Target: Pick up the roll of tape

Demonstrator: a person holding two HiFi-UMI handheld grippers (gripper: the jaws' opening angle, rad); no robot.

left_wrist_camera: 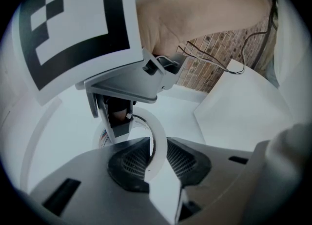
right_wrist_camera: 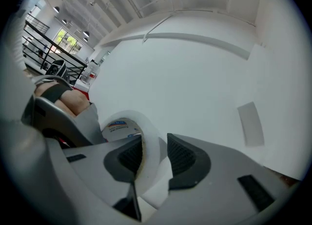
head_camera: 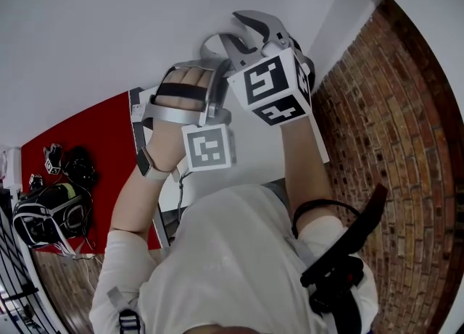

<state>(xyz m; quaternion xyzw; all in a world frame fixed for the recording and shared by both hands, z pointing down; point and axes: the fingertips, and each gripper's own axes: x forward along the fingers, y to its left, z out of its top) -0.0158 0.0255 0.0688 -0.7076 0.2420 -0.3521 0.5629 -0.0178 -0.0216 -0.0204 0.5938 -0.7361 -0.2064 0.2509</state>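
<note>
So the roll of tape (right_wrist_camera: 139,121) is already off whatever it sat on. It's up in the air, caught between both tools. The right hand-held gripper (right_wrist_camera: 155,143) is pinching the roll's white wall, with one jaw inside the core and one outside. There's a printed label (right_wrist_camera: 119,127) just left of its jaws, inside the core. The left hand-held gripper (left_wrist_camera: 157,151) has clamped the same ring (left_wrist_camera: 155,126) the same way, from the other side. The right one's marker cube (left_wrist_camera: 73,19) sits just above and to the left of its jaws.

My guess on handling: it's light and the ring is stiff enough to take a squeeze. The outside looks smooth though, so it could slip or swivel in a weak pinch. Gripping through the wall like this seems the sane spot, not across the whole width.

No box, bin or tray anywhere that I can see, and no counter in shot either. Beyond the jaws it's just plain white wall (right_wrist_camera: 195,72), with a brick wall (head_camera: 391,144) off to the right. Far below and to the left there's some dark gear (head_camera: 51,209) on a red floor (head_camera: 101,137).
</note>
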